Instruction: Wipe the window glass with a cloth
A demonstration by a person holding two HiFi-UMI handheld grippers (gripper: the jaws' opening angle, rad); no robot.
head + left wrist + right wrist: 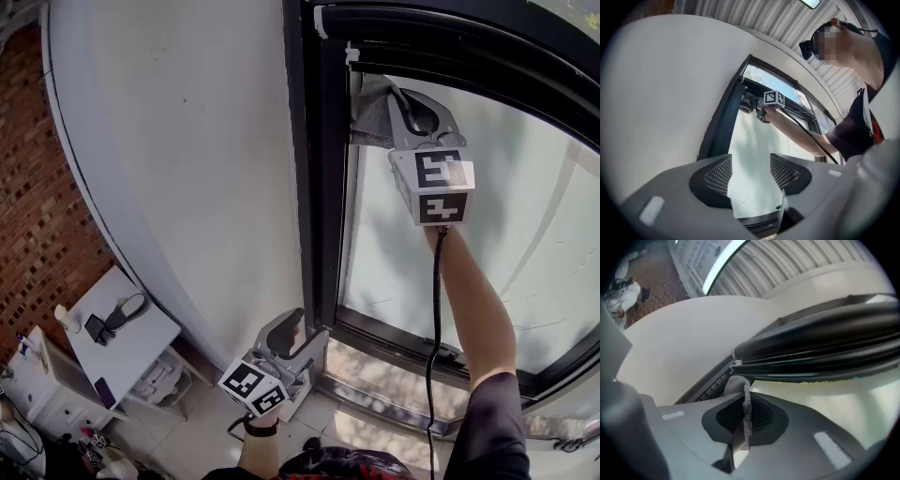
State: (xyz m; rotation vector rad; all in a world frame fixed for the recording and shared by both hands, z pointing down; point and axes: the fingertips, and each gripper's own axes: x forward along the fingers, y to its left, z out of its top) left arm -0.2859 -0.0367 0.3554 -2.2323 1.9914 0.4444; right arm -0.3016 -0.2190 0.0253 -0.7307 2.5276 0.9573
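The window glass (525, 234) fills the right of the head view inside a dark frame (314, 169). My right gripper (398, 103) is raised to the pane's top left corner and is shut on a grey cloth (373, 112), which presses against the glass beside the frame. From the right gripper view, the cloth (742, 413) runs pinched between the jaws with its end at the frame corner. My left gripper (291, 328) hangs low by the sill, open and with nothing in it; the left gripper view shows glass (750, 154) through its gap (751, 173).
A white wall (178, 159) stands left of the window frame and a brick wall (37, 187) further left. Below are a small white table (127, 342) with small items and a tiled floor (337, 422). A black cable (434, 319) trails down from the right gripper.
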